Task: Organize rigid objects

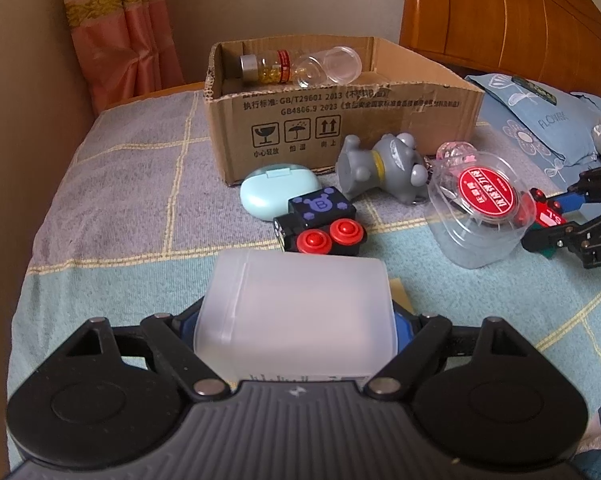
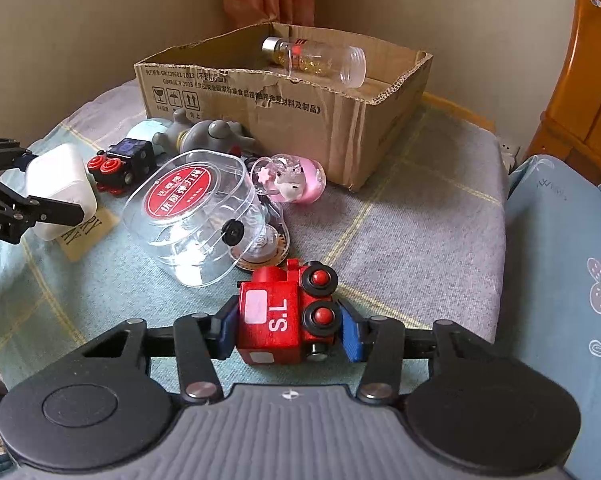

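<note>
Frosted white plastic box fills the left wrist view, clamped between the left gripper jaws above the checked blanket; beyond it stand a black toy train with red wheels, a pale blue oval case, a grey rubber figurine and a clear round plastic container with red label, all before the open cardboard box at the blanket's far edge. From the right wrist view, the right gripper is clamped on a red wooden toy train, near the blanket's near edge; a pink capsule toy lies just beside the cardboard box.
</note>
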The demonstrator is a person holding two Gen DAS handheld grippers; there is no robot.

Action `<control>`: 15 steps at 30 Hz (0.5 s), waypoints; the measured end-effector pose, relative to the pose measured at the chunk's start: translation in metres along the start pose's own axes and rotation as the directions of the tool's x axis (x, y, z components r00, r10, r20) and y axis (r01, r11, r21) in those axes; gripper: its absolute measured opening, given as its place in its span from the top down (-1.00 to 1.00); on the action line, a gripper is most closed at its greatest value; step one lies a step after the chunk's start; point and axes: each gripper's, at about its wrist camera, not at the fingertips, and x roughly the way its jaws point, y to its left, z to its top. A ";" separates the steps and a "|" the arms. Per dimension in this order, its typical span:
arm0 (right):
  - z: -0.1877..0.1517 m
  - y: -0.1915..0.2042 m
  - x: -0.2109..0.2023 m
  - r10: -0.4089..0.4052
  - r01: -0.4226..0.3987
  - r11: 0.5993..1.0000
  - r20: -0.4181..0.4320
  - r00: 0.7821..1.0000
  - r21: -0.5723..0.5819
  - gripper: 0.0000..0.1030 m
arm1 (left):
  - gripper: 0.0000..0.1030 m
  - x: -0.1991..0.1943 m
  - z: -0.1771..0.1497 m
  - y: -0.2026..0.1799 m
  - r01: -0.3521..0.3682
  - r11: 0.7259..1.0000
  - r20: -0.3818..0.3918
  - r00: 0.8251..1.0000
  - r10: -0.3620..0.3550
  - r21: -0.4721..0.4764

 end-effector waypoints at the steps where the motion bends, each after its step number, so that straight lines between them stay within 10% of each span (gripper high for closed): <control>1: 0.000 0.001 0.000 -0.002 0.002 1.000 -0.003 1.000 0.002 -0.06 | -0.62 -0.001 0.001 0.000 0.003 1.000 -0.002 1.000 -0.003 0.001; 15: 0.022 0.006 -0.044 -0.016 0.017 1.000 0.049 0.999 -0.021 -0.06 | -0.62 -0.038 0.031 -0.002 0.079 0.993 -0.015 0.997 -0.078 0.085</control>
